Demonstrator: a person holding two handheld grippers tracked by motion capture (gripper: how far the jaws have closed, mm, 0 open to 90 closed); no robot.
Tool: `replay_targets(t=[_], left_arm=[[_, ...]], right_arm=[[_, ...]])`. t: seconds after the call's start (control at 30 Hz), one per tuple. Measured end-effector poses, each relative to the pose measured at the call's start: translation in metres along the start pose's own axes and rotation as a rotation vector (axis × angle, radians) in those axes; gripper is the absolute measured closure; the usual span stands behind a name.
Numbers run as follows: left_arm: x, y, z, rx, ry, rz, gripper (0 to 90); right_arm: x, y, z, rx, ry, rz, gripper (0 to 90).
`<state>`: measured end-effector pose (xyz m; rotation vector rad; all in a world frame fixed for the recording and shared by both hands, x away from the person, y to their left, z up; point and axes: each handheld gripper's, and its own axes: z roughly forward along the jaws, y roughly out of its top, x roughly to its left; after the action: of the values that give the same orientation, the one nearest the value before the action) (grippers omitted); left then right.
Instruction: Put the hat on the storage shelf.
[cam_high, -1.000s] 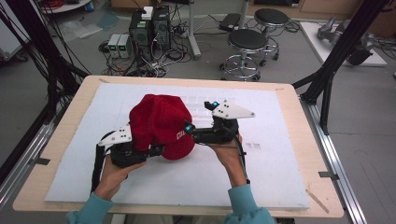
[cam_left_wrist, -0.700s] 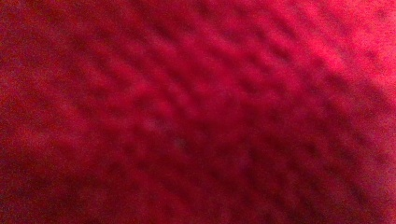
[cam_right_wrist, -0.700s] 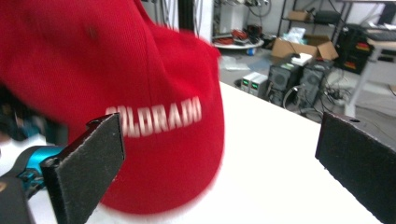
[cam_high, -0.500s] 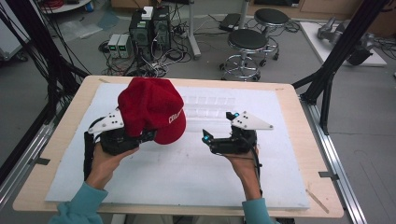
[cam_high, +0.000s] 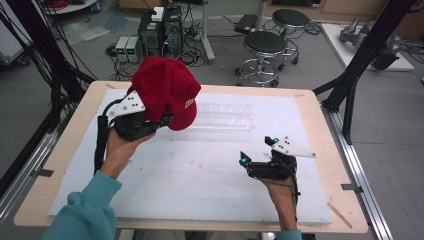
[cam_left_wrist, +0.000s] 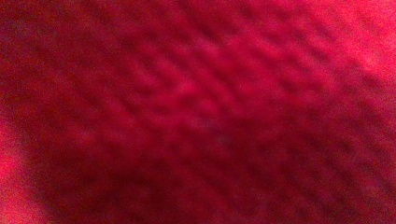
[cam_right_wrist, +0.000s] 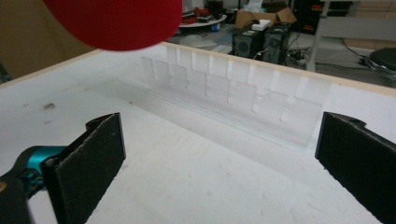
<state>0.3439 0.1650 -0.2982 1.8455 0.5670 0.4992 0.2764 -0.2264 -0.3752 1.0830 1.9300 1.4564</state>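
Left gripper (cam_high: 150, 125) is clamping the red cap (cam_high: 165, 90), jaws closed tight on the fabric, holding it up off the white mat (cam_high: 200, 185) over the far left part of the table (cam_high: 320, 130); its own camera is showing blurred red cloth (cam_left_wrist: 198, 112) close against the lens; right gripper (cam_high: 245, 161) is hovering low over the near right part of the mat, jaws standing wide with nothing between them, having just finished opening; clear plastic rack (cam_right_wrist: 233, 93) is lying ahead of it; cap well apart from the right gripper.
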Motion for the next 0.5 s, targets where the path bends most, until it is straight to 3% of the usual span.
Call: replay_targets(t=[0.27,0.5], left_arm=[[0.012,0.002,0.02,0.05,0.077,0.007,85.5],[0.02,-0.002,0.039,0.084,0.132,0.025,85.5]], right_arm=[[-0.017,-0.025,-0.015,0.003,-0.039,0.039,0.5],[-0.023,-0.041,-0.019,0.018,-0.073,0.032,0.5]])
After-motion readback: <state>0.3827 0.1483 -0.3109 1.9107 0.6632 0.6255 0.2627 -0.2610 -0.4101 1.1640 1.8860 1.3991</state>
